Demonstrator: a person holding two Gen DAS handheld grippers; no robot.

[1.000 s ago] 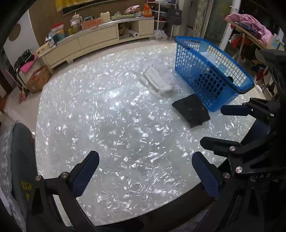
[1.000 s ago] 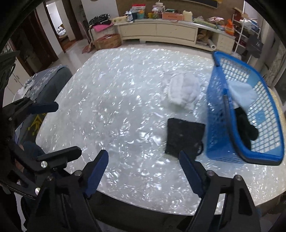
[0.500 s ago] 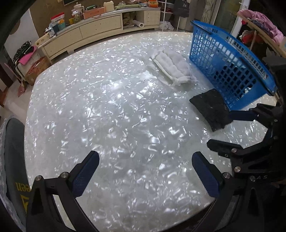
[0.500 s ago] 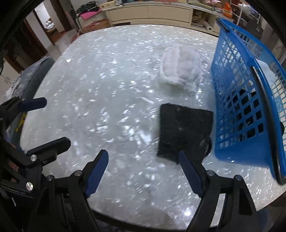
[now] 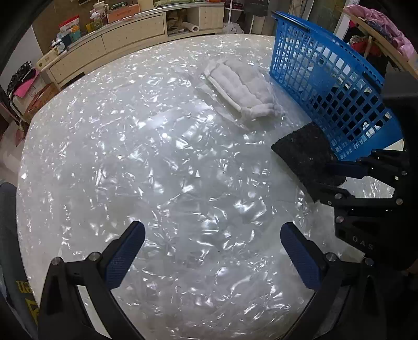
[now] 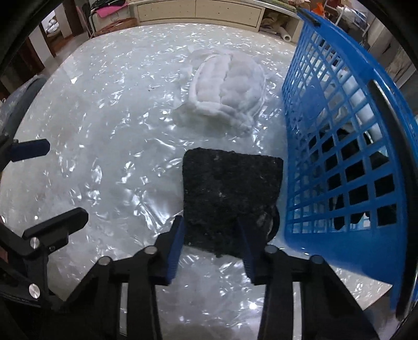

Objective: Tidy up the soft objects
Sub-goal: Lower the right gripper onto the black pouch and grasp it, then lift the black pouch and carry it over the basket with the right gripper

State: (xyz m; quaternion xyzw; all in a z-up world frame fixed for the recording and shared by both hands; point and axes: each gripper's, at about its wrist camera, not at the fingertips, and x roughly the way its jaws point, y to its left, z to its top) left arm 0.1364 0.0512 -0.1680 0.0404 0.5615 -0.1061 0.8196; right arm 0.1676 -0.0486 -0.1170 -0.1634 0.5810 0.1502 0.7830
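A black folded cloth lies flat on the shiny white table, right beside the blue mesh basket. My right gripper points down over the cloth's near edge. Its jaws are closing, the cloth is between them, and both blue pads touch the fabric. A white padded cloth lies further back, apart from the black one. My left gripper hovers open over bare table, holding nothing. In the left wrist view the right gripper sits on the black cloth, and the white padded cloth lies by the basket.
The basket holds dark and pale-blue fabric behind its mesh wall. A long cream cabinet with clutter stands beyond the table. A rack of pink clothes is at the far right. A grey chair back stands at the table's left edge.
Both grippers came down closer to the table. The right one moved onto the black cloth's near edge and its jaws narrowed from wide open onto the fabric. The left gripper stayed open.
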